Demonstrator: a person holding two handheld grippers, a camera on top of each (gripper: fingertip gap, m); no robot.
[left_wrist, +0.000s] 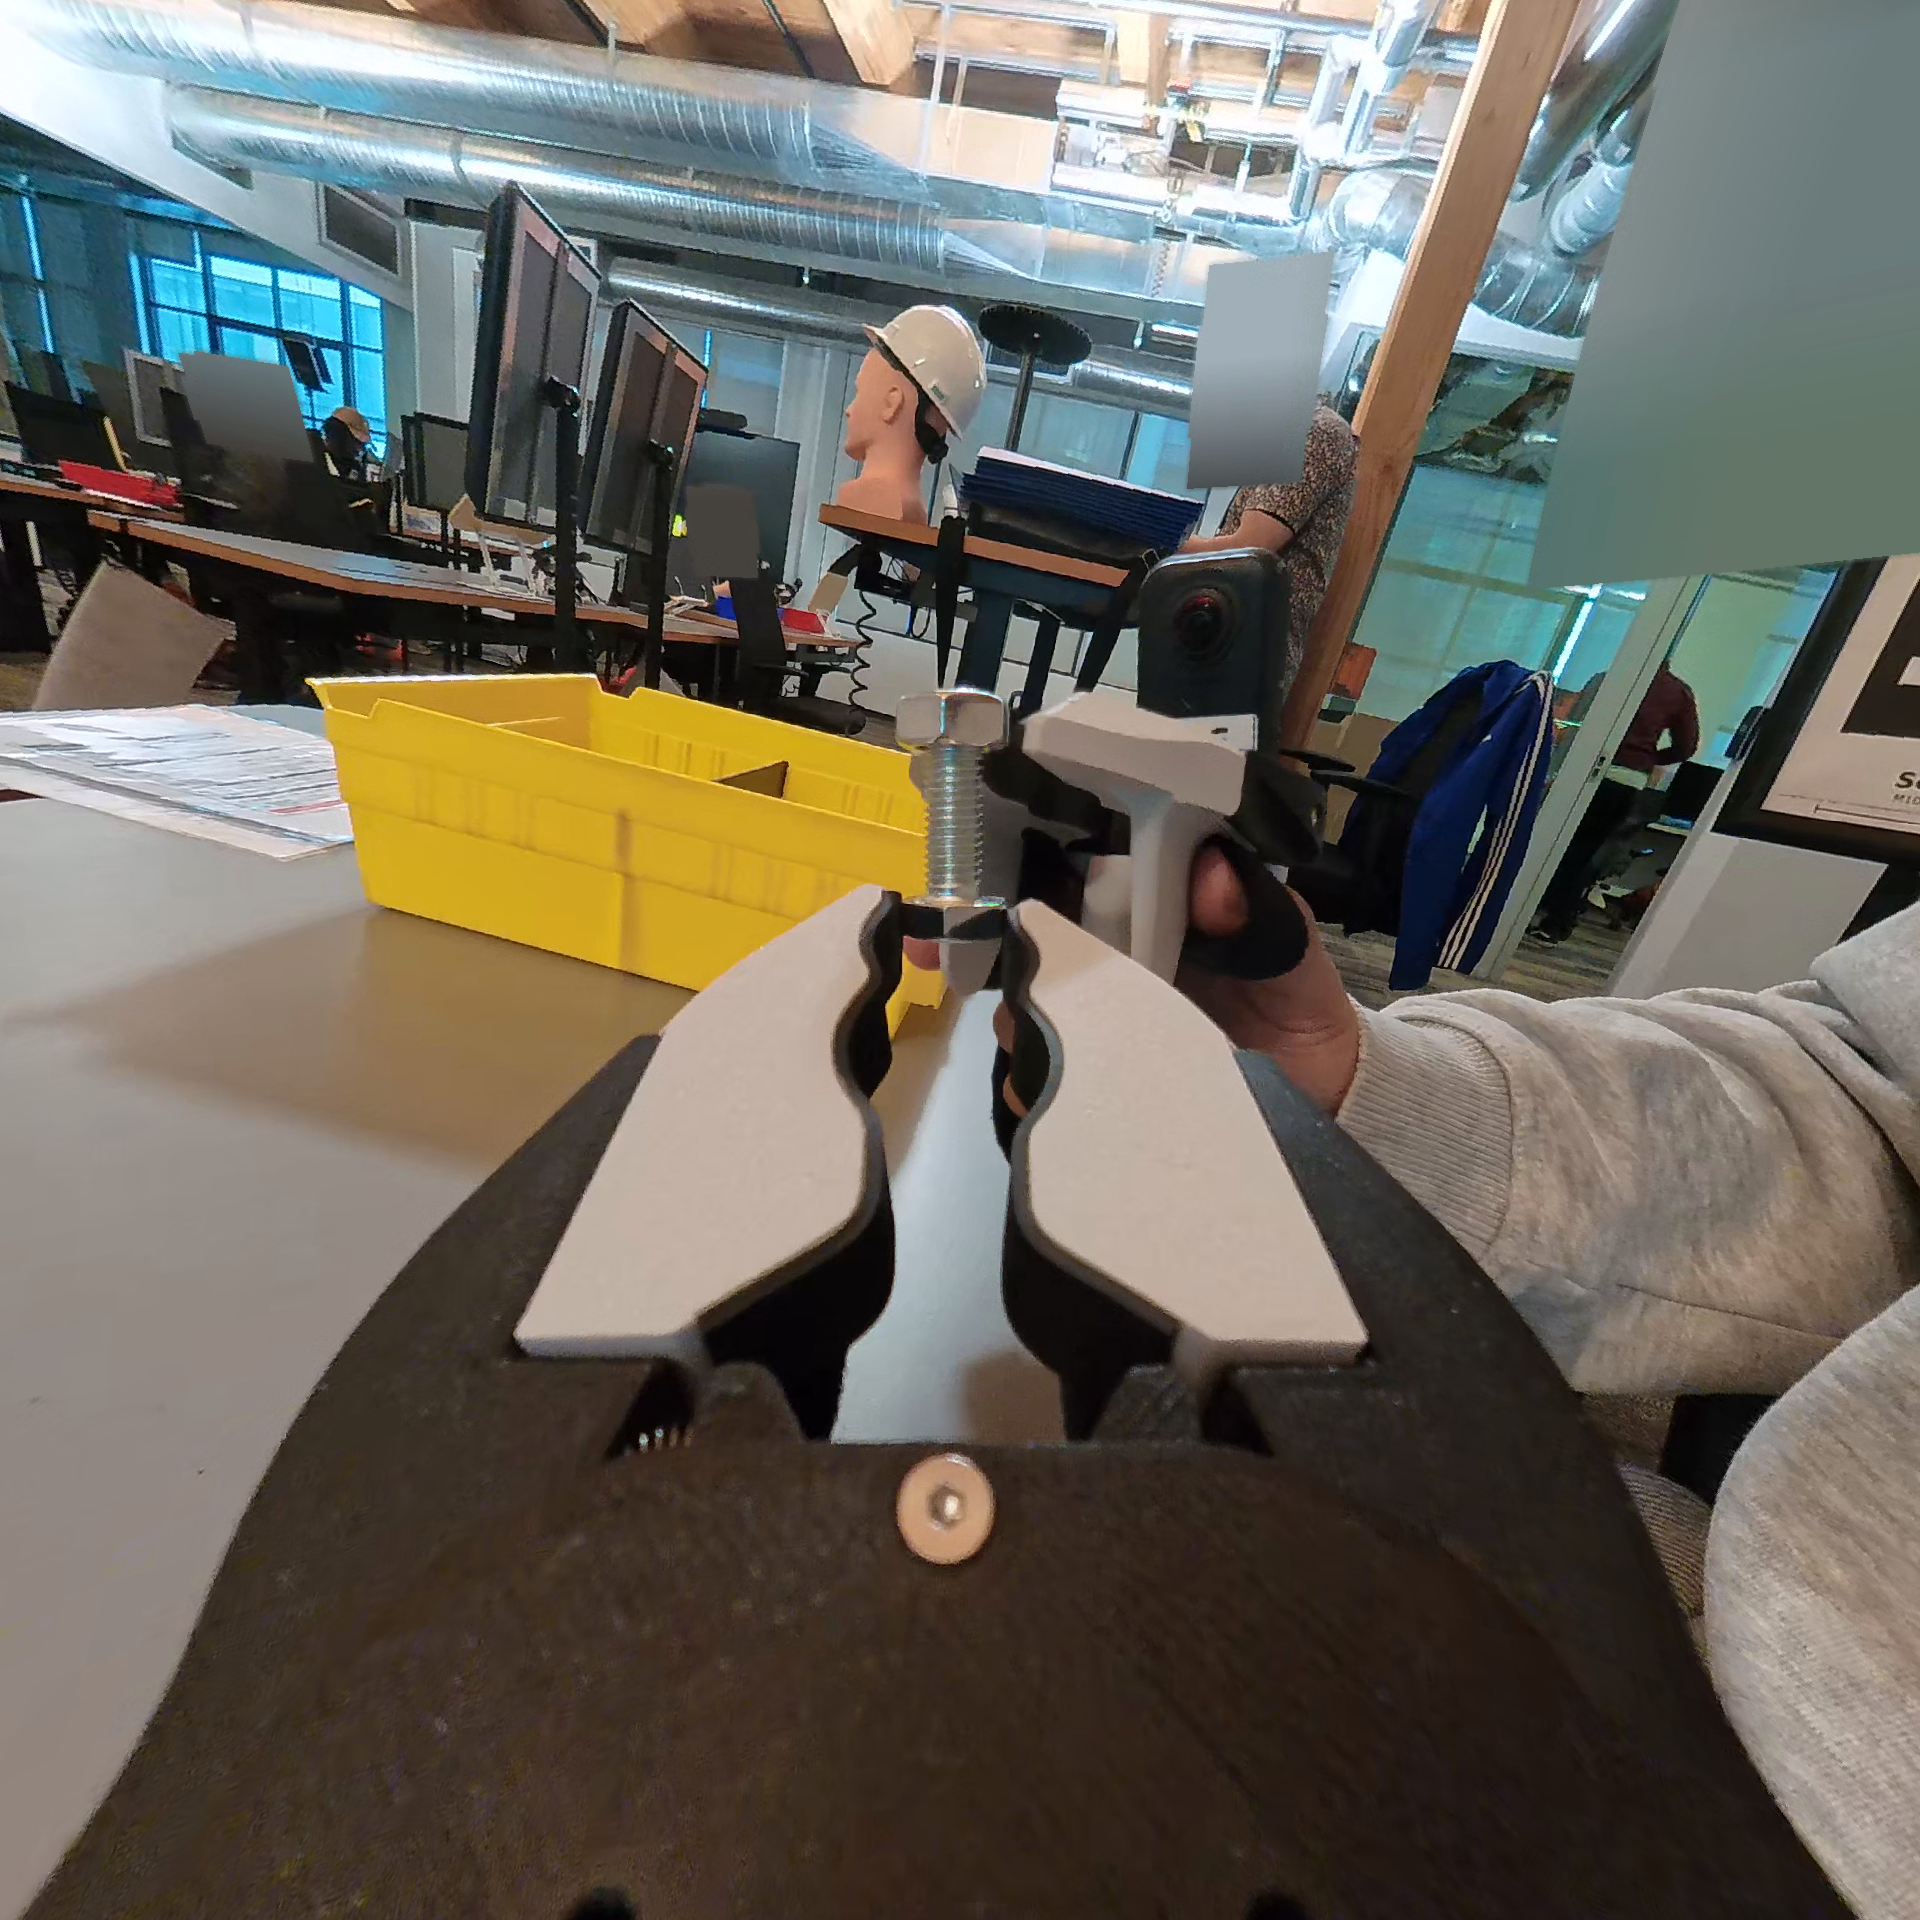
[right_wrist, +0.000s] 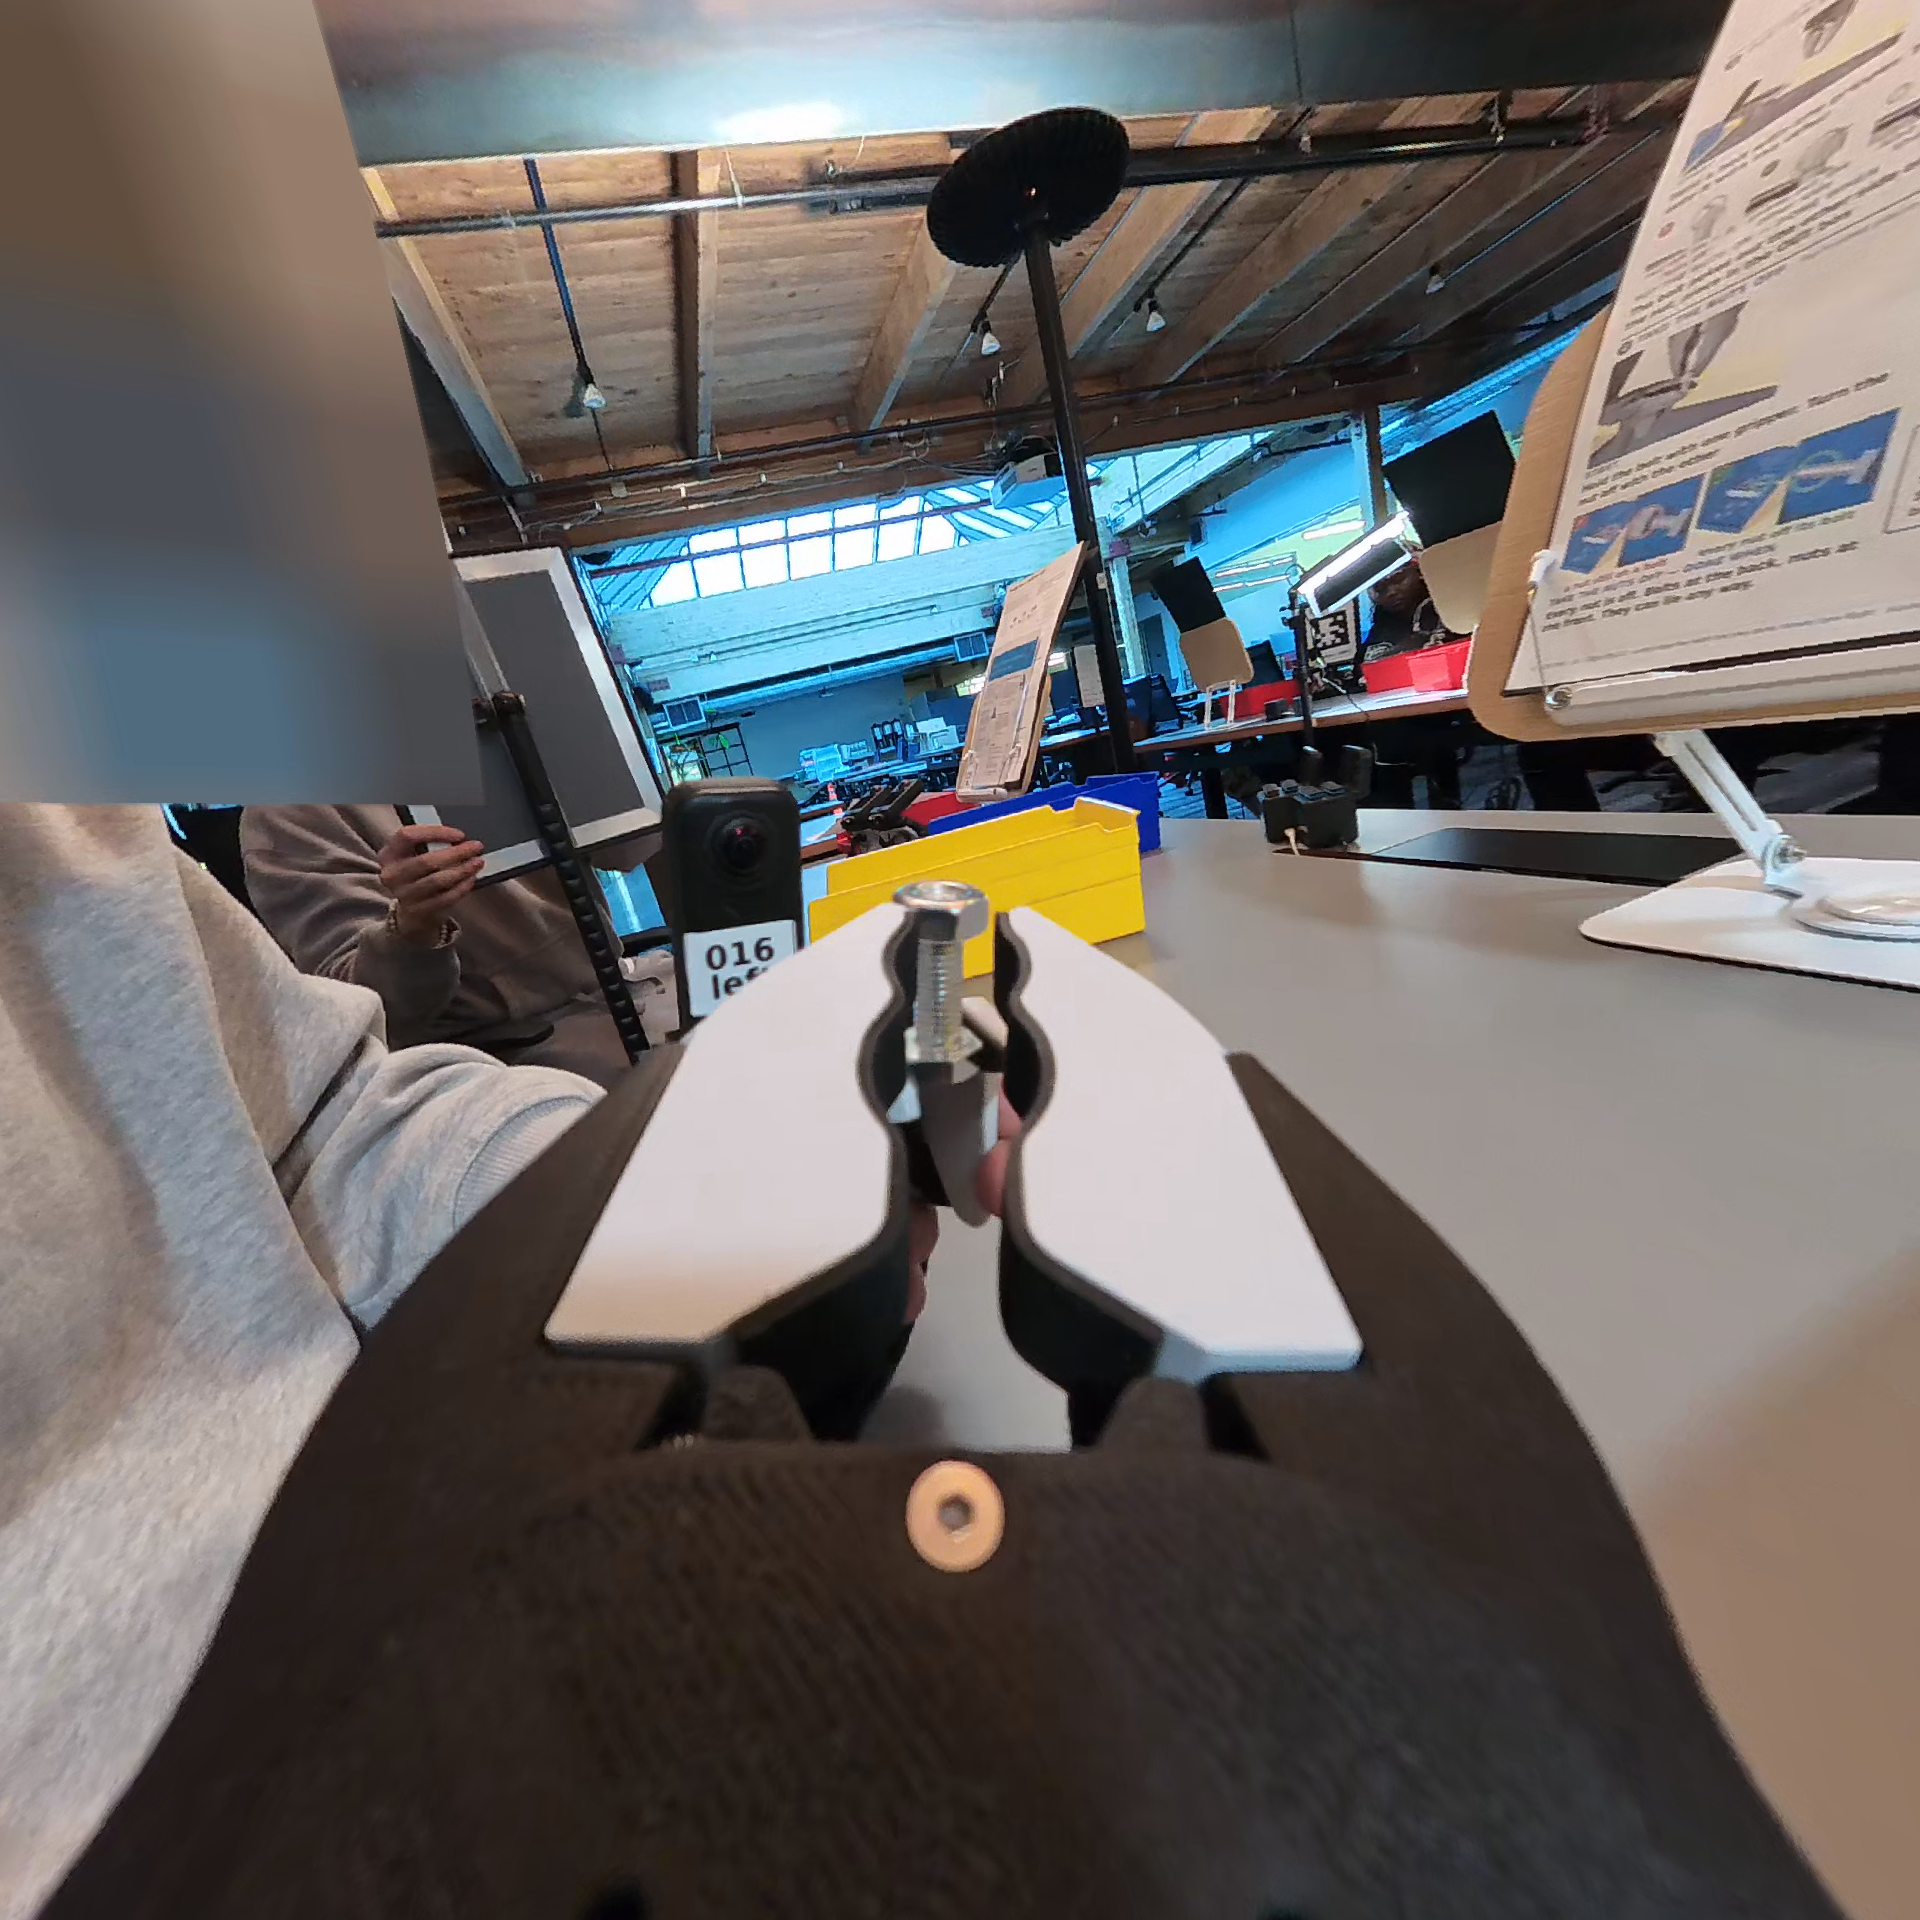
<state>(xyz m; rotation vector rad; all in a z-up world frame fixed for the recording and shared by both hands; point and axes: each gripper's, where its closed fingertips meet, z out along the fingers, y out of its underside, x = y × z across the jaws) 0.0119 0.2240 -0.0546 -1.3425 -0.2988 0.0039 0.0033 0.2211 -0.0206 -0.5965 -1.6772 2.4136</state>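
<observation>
A silver hex bolt (left_wrist: 954, 800) stands upright in the air above the grey table (left_wrist: 208, 1091), head on top. A nut (left_wrist: 951, 920) sits on its lower end. My left gripper (left_wrist: 951, 916) is shut on the nut at its fingertips. My right gripper (right_wrist: 943, 920) is closed around the bolt (right_wrist: 940, 977) at the head. The nut (right_wrist: 940, 1044) shows lower down, with a left gripper finger (right_wrist: 961, 1143) under it. In the left wrist view the right gripper (left_wrist: 1132, 769) sits just right of the bolt, held by a hand.
A yellow bin (left_wrist: 623, 831) stands on the table just behind the bolt, also in the right wrist view (right_wrist: 987, 873), with a blue bin (right_wrist: 1049, 800) beyond. A document stand (right_wrist: 1766, 416) on a white base (right_wrist: 1766, 925) is at the right. Papers (left_wrist: 177, 769) lie far left. My left and right fingertips are right by each other.
</observation>
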